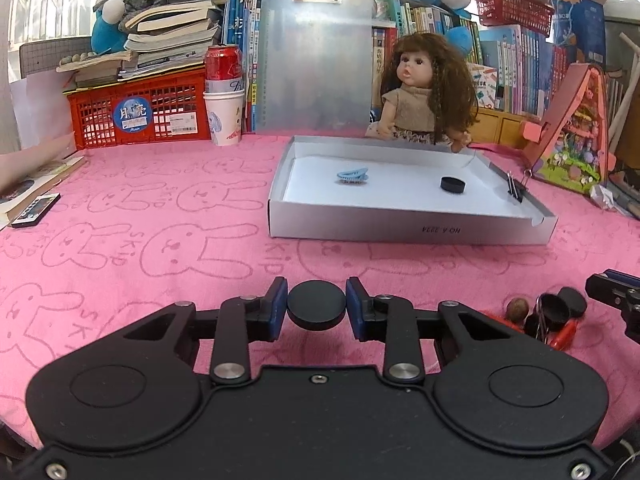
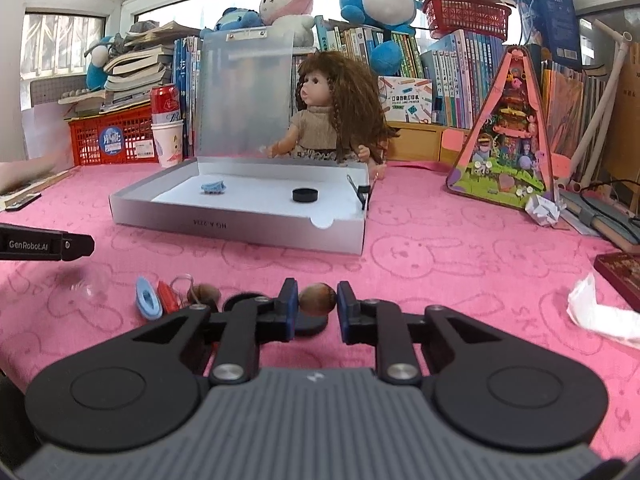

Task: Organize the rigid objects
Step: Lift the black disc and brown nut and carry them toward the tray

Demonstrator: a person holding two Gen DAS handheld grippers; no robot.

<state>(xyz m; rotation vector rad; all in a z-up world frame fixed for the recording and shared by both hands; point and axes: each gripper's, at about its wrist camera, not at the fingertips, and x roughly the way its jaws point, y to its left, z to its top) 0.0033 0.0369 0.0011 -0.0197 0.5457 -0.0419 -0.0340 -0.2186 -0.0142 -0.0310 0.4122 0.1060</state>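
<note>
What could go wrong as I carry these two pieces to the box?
1. The left tongs pinch the black disc only by its rim; it may twist out.
2. The nut in the right tongs is round and could roll free.
3. The box has a raised front wall; a low approach might hit it.

The open box [image 2: 240, 226] sits on the worktop [image 2: 440, 264]; in it, the hair clip [image 2: 213, 187] lies left of the puck [image 2: 305, 195]; a binder clip [image 2: 363, 194] grips its right wall; the doll [image 2: 332, 116] sits behind it; a pile of small items [image 2: 176, 300] lies before it.
</note>
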